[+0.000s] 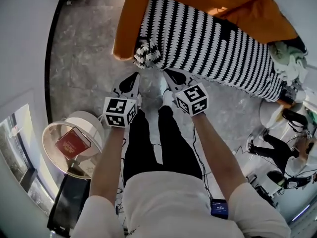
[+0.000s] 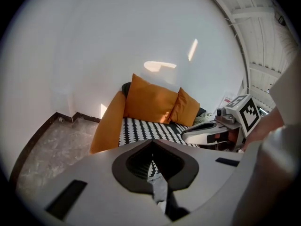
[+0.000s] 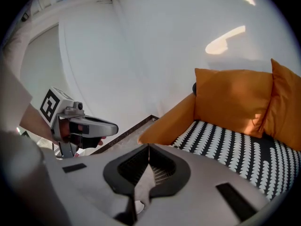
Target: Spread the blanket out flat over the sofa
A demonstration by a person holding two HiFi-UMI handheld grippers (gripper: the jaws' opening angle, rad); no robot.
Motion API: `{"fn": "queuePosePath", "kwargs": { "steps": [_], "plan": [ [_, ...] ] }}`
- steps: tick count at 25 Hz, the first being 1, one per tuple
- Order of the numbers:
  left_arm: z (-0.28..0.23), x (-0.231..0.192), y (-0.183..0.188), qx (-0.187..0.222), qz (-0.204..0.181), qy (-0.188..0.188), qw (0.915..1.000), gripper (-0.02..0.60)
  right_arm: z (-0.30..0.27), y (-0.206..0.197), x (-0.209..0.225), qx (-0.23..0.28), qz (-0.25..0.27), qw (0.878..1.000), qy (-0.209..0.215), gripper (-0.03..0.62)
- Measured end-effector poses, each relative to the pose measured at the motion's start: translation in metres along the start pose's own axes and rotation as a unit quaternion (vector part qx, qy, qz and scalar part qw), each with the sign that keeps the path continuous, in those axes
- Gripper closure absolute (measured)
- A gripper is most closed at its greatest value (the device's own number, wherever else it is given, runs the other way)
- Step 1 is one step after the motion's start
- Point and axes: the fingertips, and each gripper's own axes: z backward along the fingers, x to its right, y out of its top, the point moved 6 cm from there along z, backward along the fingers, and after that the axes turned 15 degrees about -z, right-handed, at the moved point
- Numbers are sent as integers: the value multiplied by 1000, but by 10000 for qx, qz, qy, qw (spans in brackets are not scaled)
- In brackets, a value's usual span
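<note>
Orange sofa (image 1: 130, 24) holds one patterned blanket (image 1: 213, 43), two cushions (image 2: 150, 100); left gripper (image 1: 133, 78) and right gripper (image 1: 168, 74) closed, empty.

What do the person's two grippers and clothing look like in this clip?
The left gripper and right gripper match: pale grey-white shells tapering to pointed jaws, with dark recesses around the pads. Each carries a white cube printed with black square markers. The person wears a white short-sleeved shirt and black trousers.

sofa (image 1: 130, 19) back cut off by top edge. blanket (image 1: 213, 43) right end hidden under pale bundle (image 1: 287, 58), perhaps cloth. red item (image 1: 73, 143) on round table (image 1: 47, 139) too small to identify.
</note>
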Motion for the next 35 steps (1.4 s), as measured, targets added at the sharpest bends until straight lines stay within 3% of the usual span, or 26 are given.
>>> {"fn": "queuePosePath", "kwargs": {
  "steps": [5,11,20,35],
  "plan": [
    [-37,-11,-30,-15,176,258,9995,565,-27,-19,30,-28,17,10000,11,569],
    [-74,-16,-65,-167,133,302,9993,565,-58,-44,57,-49,-42,10000,7,569],
    [-130,-36,-117,-394,214,541,9975,563,-108,-64,76,0,2,9998,175,569],
    [-193,-49,-160,-558,-14,621,9965,561,-160,-82,94,115,42,9996,273,569]
  ]
}}
